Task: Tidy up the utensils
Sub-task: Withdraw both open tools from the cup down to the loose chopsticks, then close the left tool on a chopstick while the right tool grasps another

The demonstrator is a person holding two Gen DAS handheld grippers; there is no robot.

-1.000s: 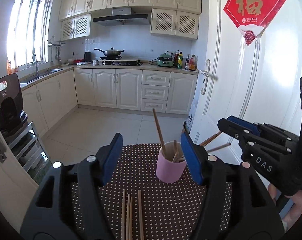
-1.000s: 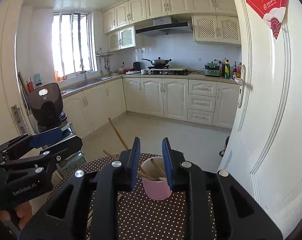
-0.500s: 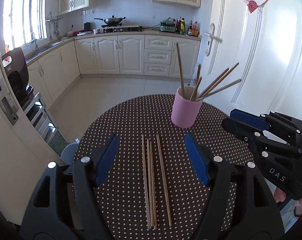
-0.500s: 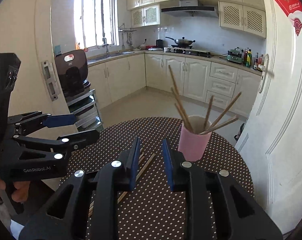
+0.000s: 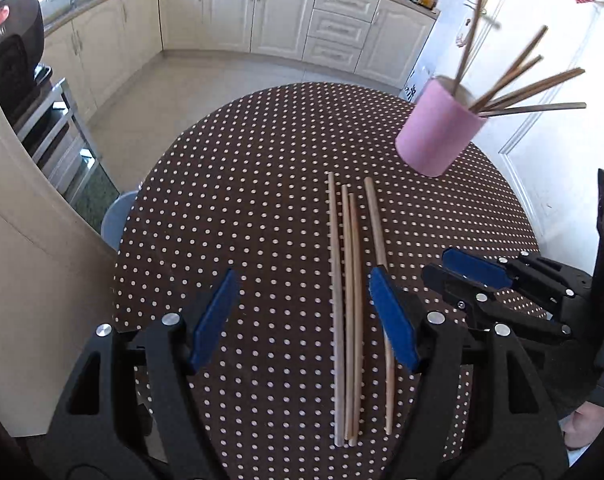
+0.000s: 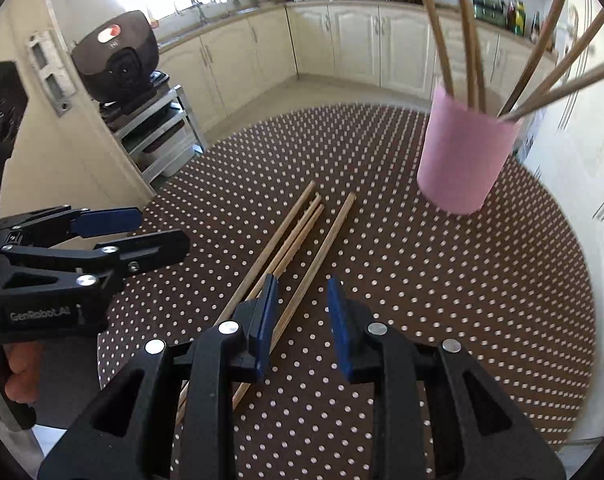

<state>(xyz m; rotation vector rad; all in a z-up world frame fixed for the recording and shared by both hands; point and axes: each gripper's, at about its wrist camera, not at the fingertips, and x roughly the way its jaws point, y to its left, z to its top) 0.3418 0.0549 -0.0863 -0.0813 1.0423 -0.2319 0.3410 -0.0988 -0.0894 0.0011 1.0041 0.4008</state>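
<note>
A round desk (image 5: 230, 200) under a brown cloth with white dots carries four loose wooden chopsticks (image 5: 347, 300) and a pink cup (image 5: 437, 132). The chopsticks lie side by side near the middle of the desk, running from its near edge toward the cup. Three of them lie close together, touching or almost so, and the fourth lies a little apart on the cup's side. The pink cup stands upright toward the far right edge of the desk, well apart from the loose ones, and holds several more chopsticks (image 5: 517, 80) that fan out over its rim.

The left claw (image 5: 302, 320) hangs above the near ends of the loose chopsticks, released, its blue pads spread wide. The three close chopsticks show in the gap between its fingers and the fourth passes behind its right pad, yet no pad presses on any of them.

The right claw (image 6: 302, 312) is beside it, toward the desk's right side, with a much narrower gap; its jaws are opening. In the right wrist view the lone chopstick (image 6: 317, 256) runs up into that gap, but the pads do not clamp it. A hand (image 6: 14, 368) grips the left claw's handle at the near left edge.
</note>
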